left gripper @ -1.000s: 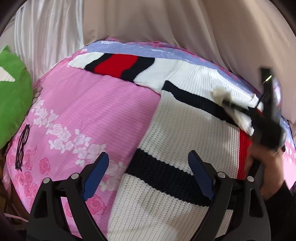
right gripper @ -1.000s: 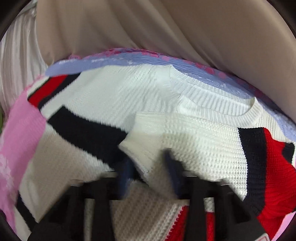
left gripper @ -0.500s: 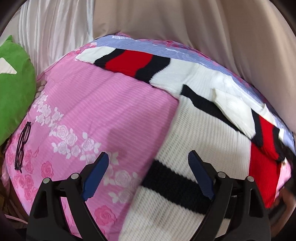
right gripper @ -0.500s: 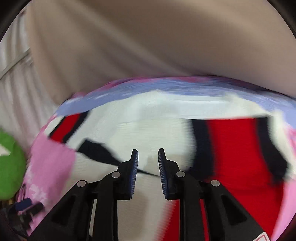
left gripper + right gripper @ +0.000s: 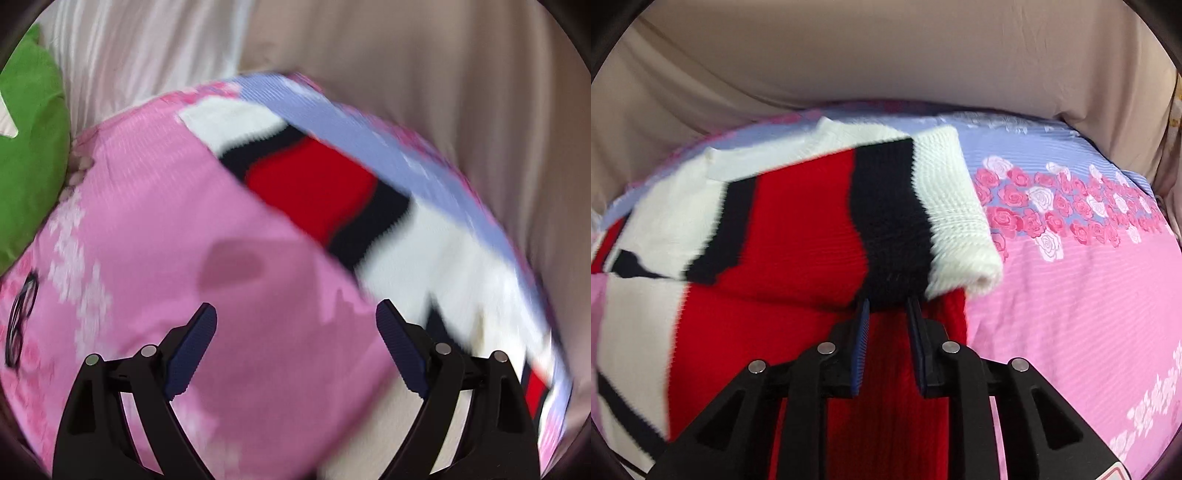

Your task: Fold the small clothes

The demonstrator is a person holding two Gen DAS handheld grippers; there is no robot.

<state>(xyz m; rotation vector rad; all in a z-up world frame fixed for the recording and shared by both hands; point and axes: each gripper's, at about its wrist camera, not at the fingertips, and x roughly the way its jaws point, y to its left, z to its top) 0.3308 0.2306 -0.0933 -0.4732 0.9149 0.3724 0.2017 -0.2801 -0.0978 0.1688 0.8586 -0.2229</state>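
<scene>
**Right claw at the folded sleeve, left claw wide over the quilt**

We begin at our right gripper (image 5: 886,301). Its jaws stand narrow with the dark stripe of the knitted sweater (image 5: 798,229) bunched at their tips; we judge the pads pinch it, though the cloth hides the very contact. The jaws have just been opening slightly, with that knit between them. This is the sleeve, white cuff (image 5: 960,229) outermost, laid inward across the red and white body, probably to narrow the garment before the next fold.

Our left gripper (image 5: 295,317) is spread wide and holds nothing. It hangs over bare pink quilt (image 5: 166,229), and the sweater's other sleeve (image 5: 314,181), striped white, black and red, stretches flat toward the quilt's far lilac edge. We judge the open jaws are lining up to take that sleeve.

Outward again: spectacles (image 5: 20,321) lie near the quilt's left edge, beside a green cushion (image 5: 26,158). Pale curtains hang behind.
</scene>
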